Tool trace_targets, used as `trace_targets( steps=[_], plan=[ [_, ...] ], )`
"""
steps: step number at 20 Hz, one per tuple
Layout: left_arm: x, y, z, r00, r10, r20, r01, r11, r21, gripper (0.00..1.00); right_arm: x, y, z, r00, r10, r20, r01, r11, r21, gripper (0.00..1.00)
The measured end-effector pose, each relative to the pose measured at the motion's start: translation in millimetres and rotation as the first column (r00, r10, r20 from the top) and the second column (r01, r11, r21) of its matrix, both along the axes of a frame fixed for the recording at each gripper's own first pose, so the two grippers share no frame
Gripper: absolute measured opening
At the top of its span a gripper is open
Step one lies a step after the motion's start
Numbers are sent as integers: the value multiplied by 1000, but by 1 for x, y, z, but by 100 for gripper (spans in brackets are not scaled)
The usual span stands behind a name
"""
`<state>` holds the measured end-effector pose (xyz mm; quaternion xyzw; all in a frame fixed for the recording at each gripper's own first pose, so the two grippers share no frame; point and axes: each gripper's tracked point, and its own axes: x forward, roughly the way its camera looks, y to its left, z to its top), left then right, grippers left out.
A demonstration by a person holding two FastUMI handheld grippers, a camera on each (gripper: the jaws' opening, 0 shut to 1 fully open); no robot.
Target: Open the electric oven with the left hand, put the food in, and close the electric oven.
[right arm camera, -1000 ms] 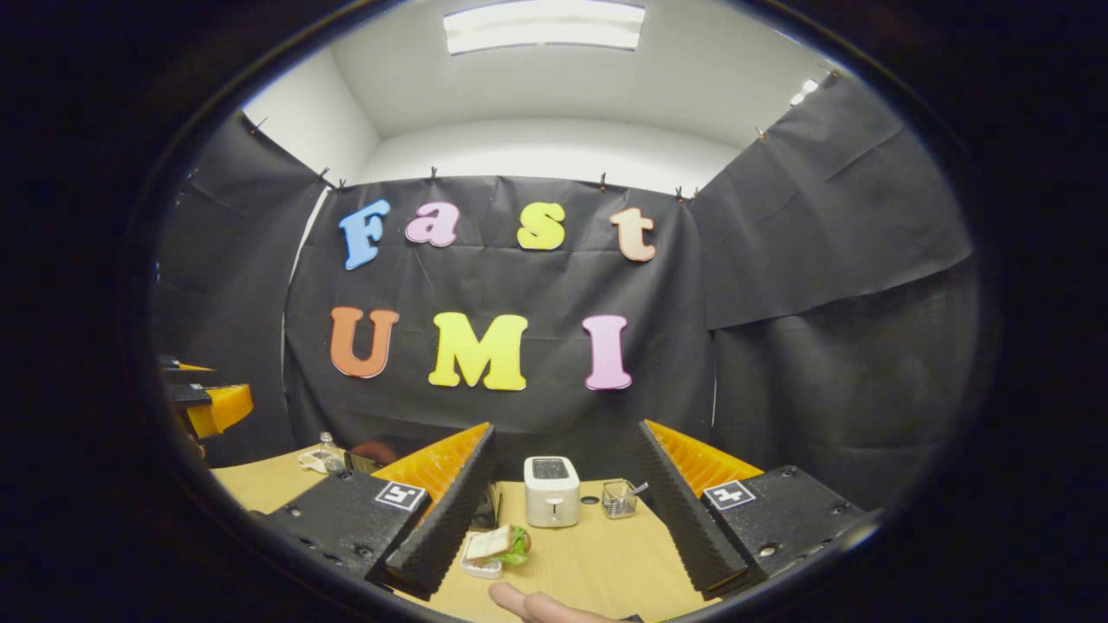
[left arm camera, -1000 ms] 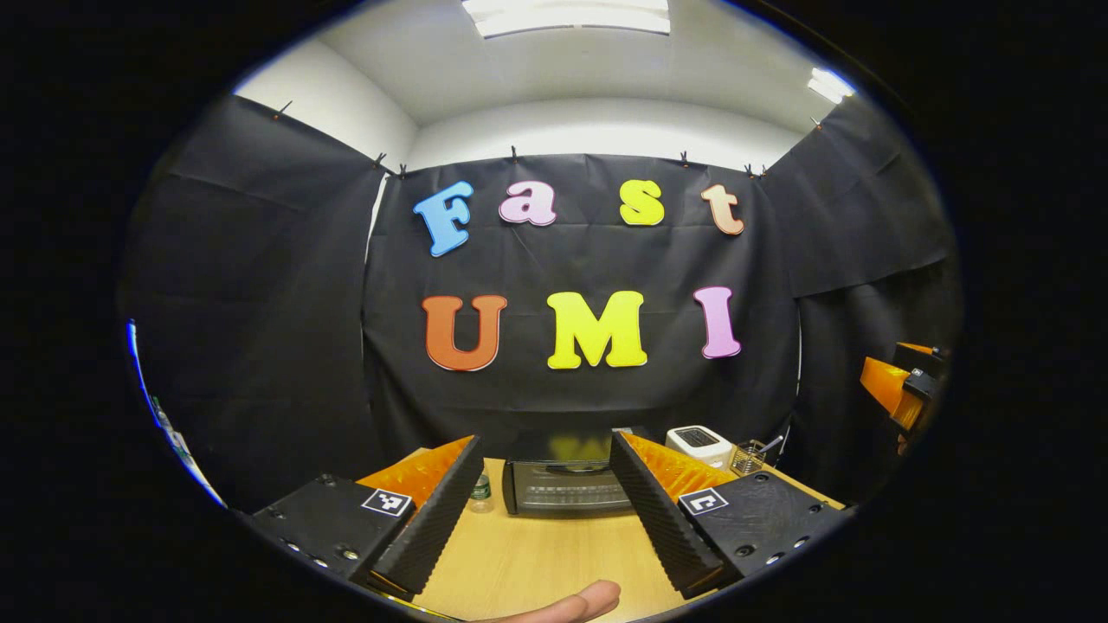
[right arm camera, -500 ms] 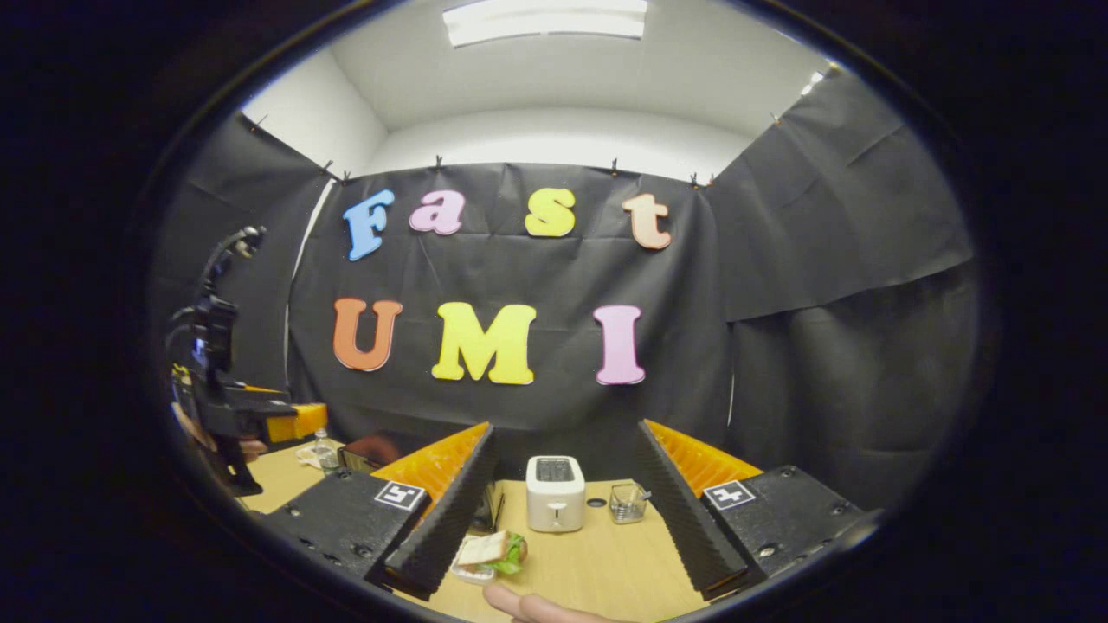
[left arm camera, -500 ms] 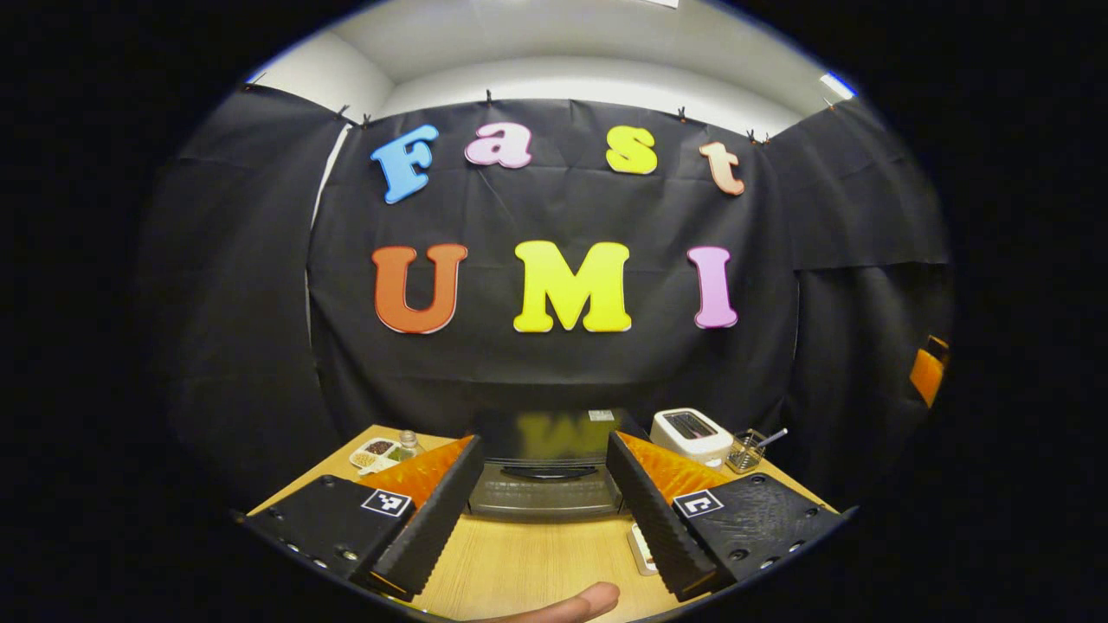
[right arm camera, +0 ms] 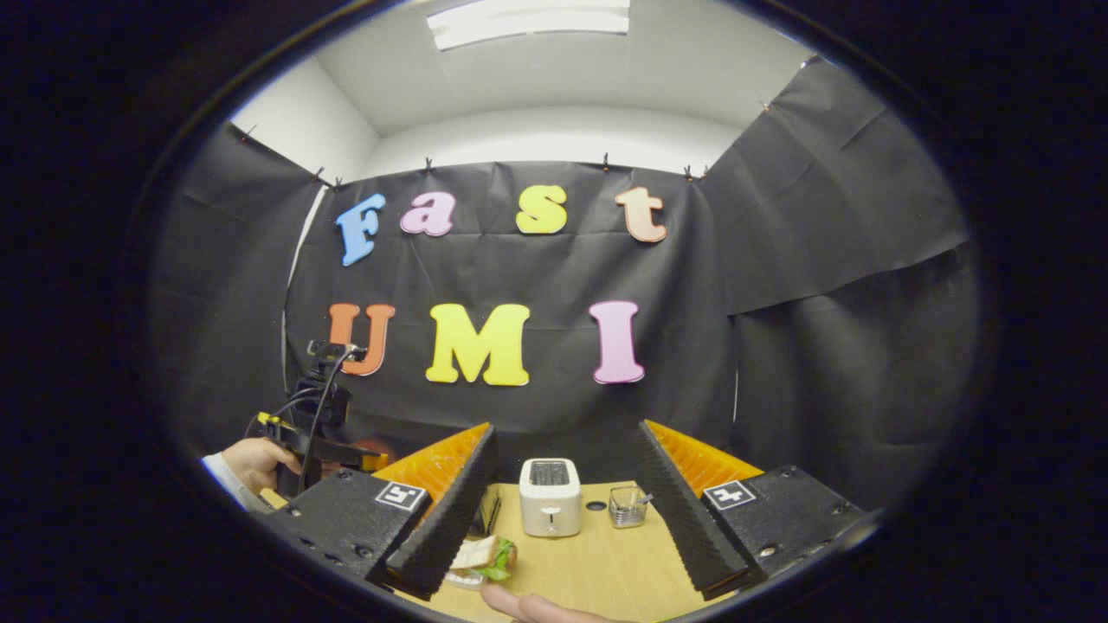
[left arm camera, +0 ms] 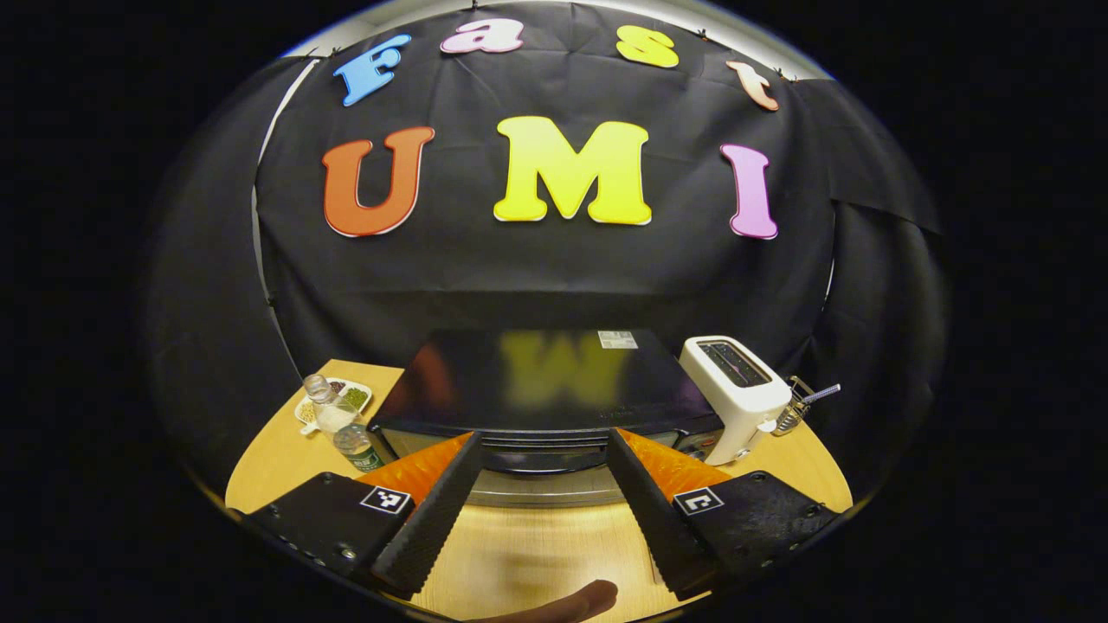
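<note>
The black electric oven (left arm camera: 545, 381) stands straight ahead in the left gripper view, door shut, its dark handle (left arm camera: 544, 459) across the front. My left gripper (left arm camera: 544, 437) is open, its fingertips close in front of the handle and apart from it. In the right gripper view the food, a sandwich with lettuce on a small plate (right arm camera: 483, 558), lies on the wooden table (right arm camera: 589, 562) beside my left finger. My right gripper (right arm camera: 565, 428) is open and holds nothing. The left gripper (right arm camera: 316, 433) and the hand (right arm camera: 251, 463) holding it show farther off at the left.
A white toaster (left arm camera: 736, 389) stands right of the oven, with a small wire holder (left arm camera: 801, 407) beyond it. A bottle (left arm camera: 355, 443) and a dish of seeds (left arm camera: 333, 400) sit left of the oven. The toaster (right arm camera: 550, 497) and holder (right arm camera: 625, 506) also face the right gripper.
My left gripper has moved forward and tilted down toward the oven, which now looms large between its fingers. The right gripper has stayed nearly still.
</note>
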<state>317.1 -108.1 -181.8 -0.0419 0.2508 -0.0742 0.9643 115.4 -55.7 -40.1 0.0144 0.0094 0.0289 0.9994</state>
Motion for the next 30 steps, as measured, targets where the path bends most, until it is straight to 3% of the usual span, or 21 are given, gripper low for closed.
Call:
trace_targets(
  steps=[4, 5, 6, 7, 8, 9, 15, 30],
  plan=[
    [21, -2, -31, 997, -2, -78, 3, 1000, 12, 94, 11, -7, -20, 999, -5, -33, 5, 1000, -9, 100],
    [23, -2, -34, 996, 8, -88, -6, 1000, 20, 84, 14, -8, -25, 999, -7, -42, 7, 1000, -6, 100],
    [24, 0, -25, 998, 6, -63, -5, 1000, 19, 97, 16, -9, -29, 999, -7, -53, 7, 1000, 3, 100],
    [29, -4, -32, 997, -7, -76, 8, 1000, 15, 95, 19, -9, -34, 998, -4, -65, 5, 1000, 12, 94],
    [22, -4, -35, 993, -8, -120, 11, 1000, 25, 84, 21, -9, -38, 997, -2, -77, 3, 1000, 18, 100],
    [21, -4, -32, 994, -16, -107, 21, 999, 41, 98, 24, -9, -42, 996, -1, -88, 3, 1000, 23, 100],
    [17, -6, -36, 990, -38, -136, 42, 999, 26, 97, 26, -2, -50, 994, 30, -100, -23, 997, 69, 100],
    [-86, 1, -66, 1000, -13, -4, 13, 999, 45, 97, 27, 18, -77, 988, 45, -149, -35, 997, 67, 100]
  ],
)
